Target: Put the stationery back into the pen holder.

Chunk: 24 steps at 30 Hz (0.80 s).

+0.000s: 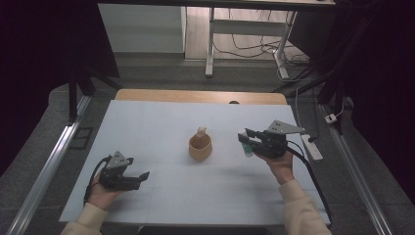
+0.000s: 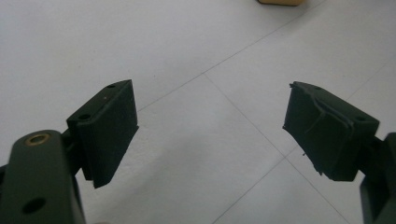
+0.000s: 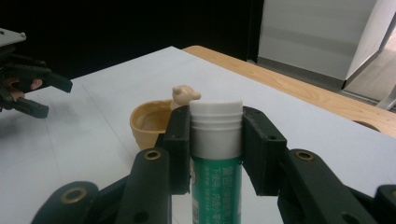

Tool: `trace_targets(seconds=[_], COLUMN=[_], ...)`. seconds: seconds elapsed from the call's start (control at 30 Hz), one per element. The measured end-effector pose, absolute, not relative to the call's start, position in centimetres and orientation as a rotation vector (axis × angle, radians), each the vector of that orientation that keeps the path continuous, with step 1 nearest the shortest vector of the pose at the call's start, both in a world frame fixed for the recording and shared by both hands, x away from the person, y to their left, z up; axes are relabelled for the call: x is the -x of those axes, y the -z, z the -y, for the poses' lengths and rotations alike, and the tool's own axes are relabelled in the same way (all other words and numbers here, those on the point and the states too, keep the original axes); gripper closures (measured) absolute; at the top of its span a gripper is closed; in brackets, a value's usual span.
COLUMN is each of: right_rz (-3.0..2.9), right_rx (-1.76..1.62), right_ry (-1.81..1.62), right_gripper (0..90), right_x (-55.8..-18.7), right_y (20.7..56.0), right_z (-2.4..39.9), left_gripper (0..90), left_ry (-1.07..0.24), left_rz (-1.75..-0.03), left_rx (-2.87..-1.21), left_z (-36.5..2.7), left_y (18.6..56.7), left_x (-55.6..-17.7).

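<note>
right gripper (image 3: 215,154) clamps the green tube (image 3: 216,186) below its white cap, upright, near the tan cup (image 1: 200,147), likely its target. left gripper (image 2: 210,135) waits, jaws wide, empty.

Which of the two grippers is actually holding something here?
The right gripper: its jaws are clamped on a green tube with a white cap. The left gripper has its jaws spread wide over bare table, holding nothing.
</note>
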State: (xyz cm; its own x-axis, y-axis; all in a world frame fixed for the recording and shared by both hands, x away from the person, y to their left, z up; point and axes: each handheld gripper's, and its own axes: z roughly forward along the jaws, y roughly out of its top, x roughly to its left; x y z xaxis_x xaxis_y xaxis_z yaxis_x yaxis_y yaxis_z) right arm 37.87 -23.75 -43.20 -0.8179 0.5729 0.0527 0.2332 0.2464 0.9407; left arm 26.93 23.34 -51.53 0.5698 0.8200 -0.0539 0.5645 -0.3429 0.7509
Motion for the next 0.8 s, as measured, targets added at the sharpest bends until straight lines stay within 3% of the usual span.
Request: trace_targets(seconds=[0.8], right_rz=[-2.192], right_rx=[-0.71], right_ry=[-1.67], right_gripper=[65.6], right_x=[-38.8], right_y=[41.9], right_z=[19.8], left_gripper=[17.1], left_ry=[-0.426], left_rz=[-1.095], left_rx=[-2.054], left_z=[-23.1], left_y=[51.6], left_x=[-27.0])
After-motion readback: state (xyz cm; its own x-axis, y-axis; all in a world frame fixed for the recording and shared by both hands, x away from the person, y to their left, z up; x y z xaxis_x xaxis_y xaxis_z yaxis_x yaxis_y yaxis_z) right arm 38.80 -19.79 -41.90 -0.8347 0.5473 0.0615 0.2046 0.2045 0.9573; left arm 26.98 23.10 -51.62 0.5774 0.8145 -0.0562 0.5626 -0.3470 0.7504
